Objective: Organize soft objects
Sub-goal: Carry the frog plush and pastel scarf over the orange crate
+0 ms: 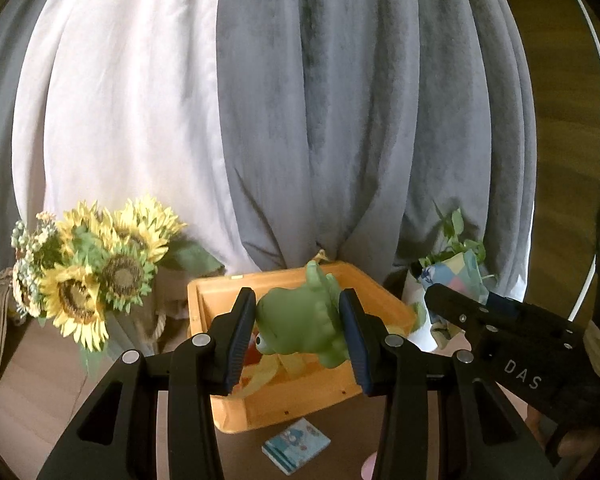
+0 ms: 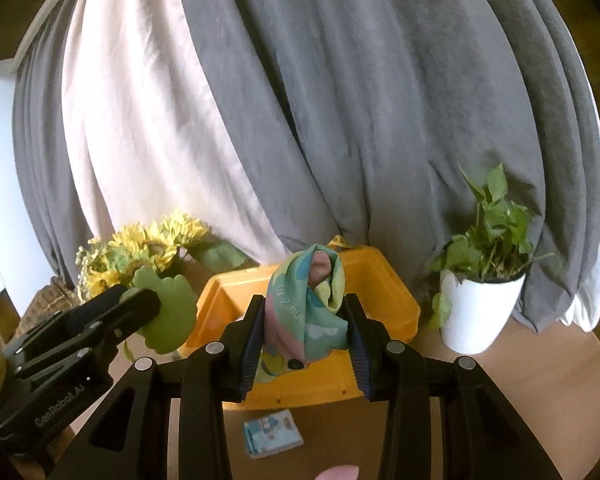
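Left gripper (image 1: 298, 334) clamped on green frog (image 1: 300, 322), held in air over near half of orange bin (image 1: 300, 396). Right gripper (image 2: 306, 336) clamped on bunched pastel cloth (image 2: 312, 312), also aloft over the bin (image 2: 384, 312), just right of the left one. Small packet (image 1: 296, 445) flat on table (image 1: 40, 384) just in front of bin, untouched. Bin already holding yellow and red soft bits under the frog. Behind: sunflowers (image 1: 96, 276) far left, potted plant (image 2: 480, 312) far right, curtain (image 2: 340, 100) at back. Step in hand, likely: carry phase, both loads at drop point. Next: lower slightly, part jaws, release inside walls; cloth may snag on pads, so lift clear straight up.
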Available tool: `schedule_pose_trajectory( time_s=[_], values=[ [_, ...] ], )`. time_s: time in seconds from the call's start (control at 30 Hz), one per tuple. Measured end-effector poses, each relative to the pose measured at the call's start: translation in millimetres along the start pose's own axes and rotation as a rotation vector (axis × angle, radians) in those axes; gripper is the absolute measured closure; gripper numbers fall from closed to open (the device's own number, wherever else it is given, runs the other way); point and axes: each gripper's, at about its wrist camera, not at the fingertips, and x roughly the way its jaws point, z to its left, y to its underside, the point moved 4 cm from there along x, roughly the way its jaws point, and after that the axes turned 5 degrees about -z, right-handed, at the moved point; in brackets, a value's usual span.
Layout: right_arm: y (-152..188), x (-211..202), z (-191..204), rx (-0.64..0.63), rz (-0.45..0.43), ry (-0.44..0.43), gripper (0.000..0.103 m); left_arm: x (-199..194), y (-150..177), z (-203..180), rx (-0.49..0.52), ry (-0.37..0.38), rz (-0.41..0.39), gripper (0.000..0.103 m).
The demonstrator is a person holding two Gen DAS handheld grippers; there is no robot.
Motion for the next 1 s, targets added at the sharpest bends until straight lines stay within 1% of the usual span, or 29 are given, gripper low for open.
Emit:
schedule_pose_trajectory(
  time_s=[0.27,0.57,0.73,1.0],
  values=[
    [-15.3,22.2,-0.4,-0.02,-0.025,-0.007,0.063,22.7,-10.6,6.2,0.007,-0.008,-0.022,0.06],
    [-22.3,52.1,-0.1,-0.028,-0.022,-0.014,0.063,49.1,-15.7,16.8,0.007,-0.029,-0.027,0.06],
    [-22.3,72.1,-3.1,-0.034,-0.011,-0.01,0.063,69.2,-14.7,21.7,0.011,-0.037,-0.013,0.06],
    [-15.4,109.7,-12.0,-0.04,0.033,0.006,0.063,101.0,-8.0,25.1,0.029,-0.043,0.022,0.06]
  ],
)
